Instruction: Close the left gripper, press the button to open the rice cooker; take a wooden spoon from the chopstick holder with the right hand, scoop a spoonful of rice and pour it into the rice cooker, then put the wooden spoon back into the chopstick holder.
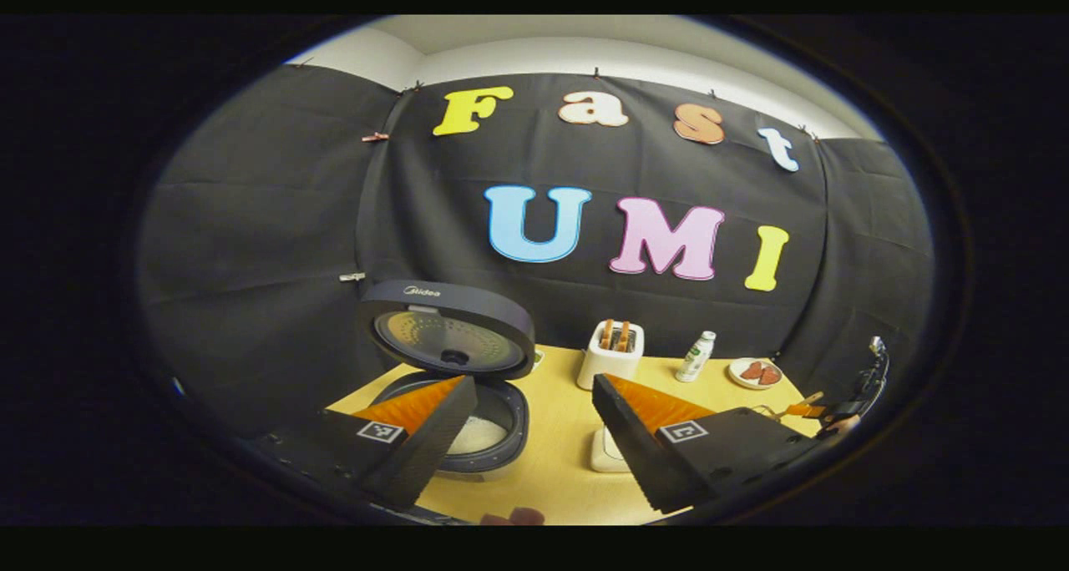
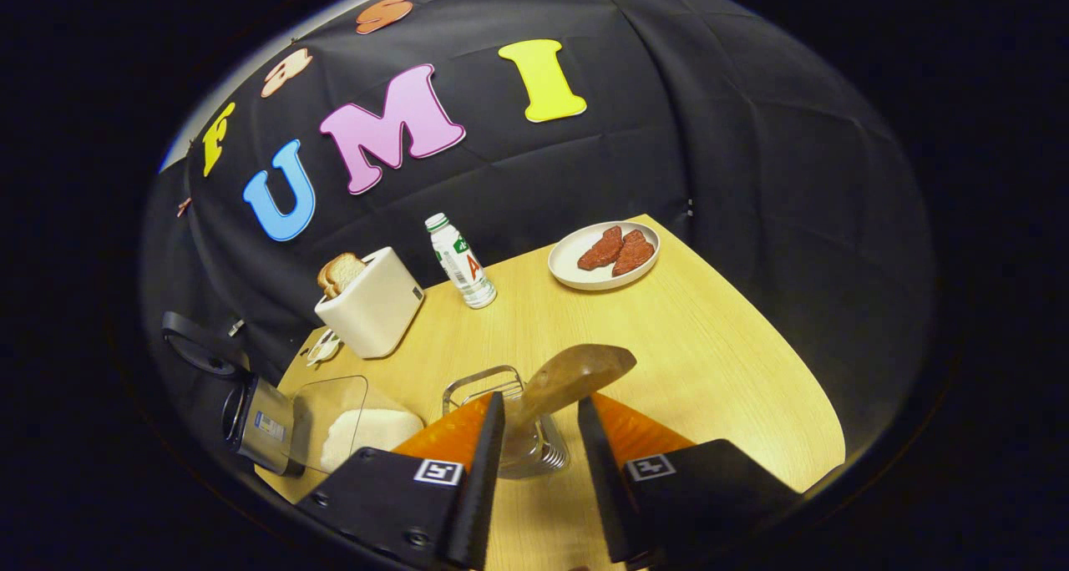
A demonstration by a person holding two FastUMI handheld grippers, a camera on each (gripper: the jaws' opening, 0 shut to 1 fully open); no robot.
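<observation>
The rice cooker [image 1: 493,454] stands open with its round lid [image 1: 451,337] raised, and white rice shows in its pot. My left gripper [image 1: 534,383] hangs open in front of it, holding nothing. The wooden spoon [image 2: 576,375] stands bowl-up in the wire chopstick holder [image 2: 468,386]. My right gripper [image 2: 539,402] is open, with a finger on either side of the spoon's handle, which lies close to the left finger. A clear box of rice [image 2: 359,429] sits just left of the holder. The right gripper [image 1: 860,387] also shows at the table's far right.
A white toaster [image 2: 372,304] with bread, a small bottle [image 2: 461,260] and a plate [image 2: 585,277] of red pieces stand along the back of the wooden table. The cooker's body [image 2: 259,421] is at the left edge. Bare tabletop [image 2: 718,371] lies to the right.
</observation>
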